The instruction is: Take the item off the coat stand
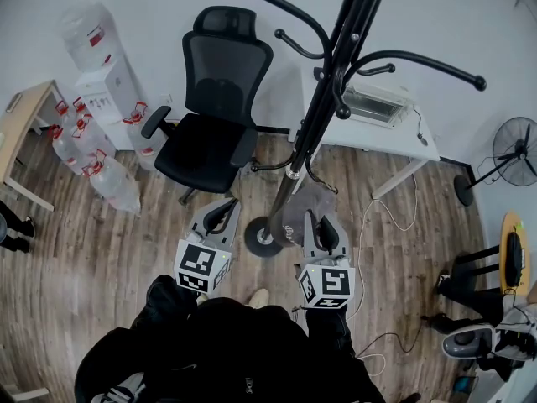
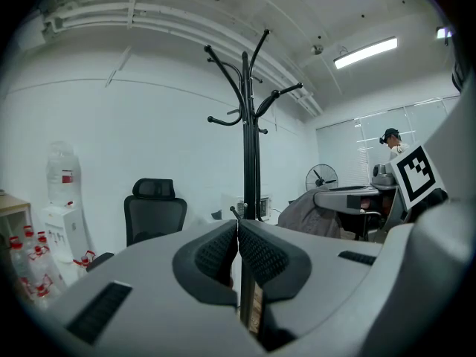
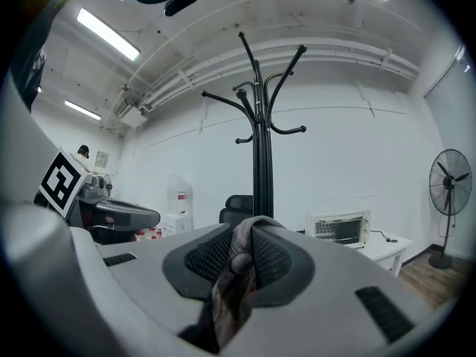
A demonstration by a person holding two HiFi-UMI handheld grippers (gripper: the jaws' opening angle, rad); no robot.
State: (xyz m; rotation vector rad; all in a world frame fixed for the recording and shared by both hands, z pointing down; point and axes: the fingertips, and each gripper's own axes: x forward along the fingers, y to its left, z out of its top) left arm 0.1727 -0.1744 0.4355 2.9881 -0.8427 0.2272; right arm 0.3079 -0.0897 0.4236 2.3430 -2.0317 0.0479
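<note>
Wood-floor office, coat stand in the middle. Right gripper is pinching the grey cloth just beside the pole, while the left gripper is pressed together, empty. I'd hold that pinch firm and draw it nearer, clear of the low hooks.

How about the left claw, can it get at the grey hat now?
Probably not straight away: the left claw is shut, and the stand's pole rises between it and the hat, which the right claw grips.
</note>
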